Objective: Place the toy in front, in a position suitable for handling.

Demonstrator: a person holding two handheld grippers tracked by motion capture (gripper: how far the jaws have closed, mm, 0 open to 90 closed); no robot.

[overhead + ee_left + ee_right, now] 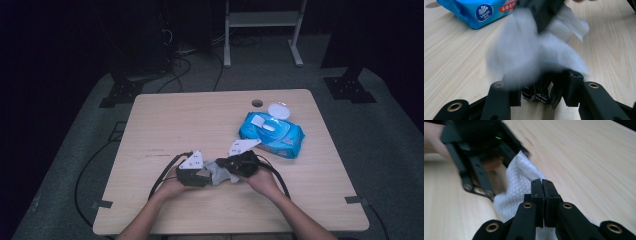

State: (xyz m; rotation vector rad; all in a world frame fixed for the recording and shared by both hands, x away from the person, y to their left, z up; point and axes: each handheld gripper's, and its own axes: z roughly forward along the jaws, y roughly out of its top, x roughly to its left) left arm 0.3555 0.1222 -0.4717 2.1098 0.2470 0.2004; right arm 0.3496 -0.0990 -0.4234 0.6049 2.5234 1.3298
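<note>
Near the table's front middle, my left gripper (206, 176) and right gripper (225, 167) point at each other with a white wipe (218, 175) between them. In the left gripper view, my left gripper (539, 92) is shut on a small dark object (536, 96), and the wipe (524, 55) is draped over it. The right gripper (544, 15) comes in from above with the wipe bunched around its tip. In the right gripper view, my right gripper (542, 183) has its jaws pressed together on the wipe (519, 182), which reaches to the left gripper (499, 170).
A blue pack of wipes (272, 132) lies at the back right of the wooden table (165, 120), its white lid (278, 110) flipped open. A cable hole (257, 103) sits near the far edge. The pack (479, 12) is beyond the wipe in the left gripper view.
</note>
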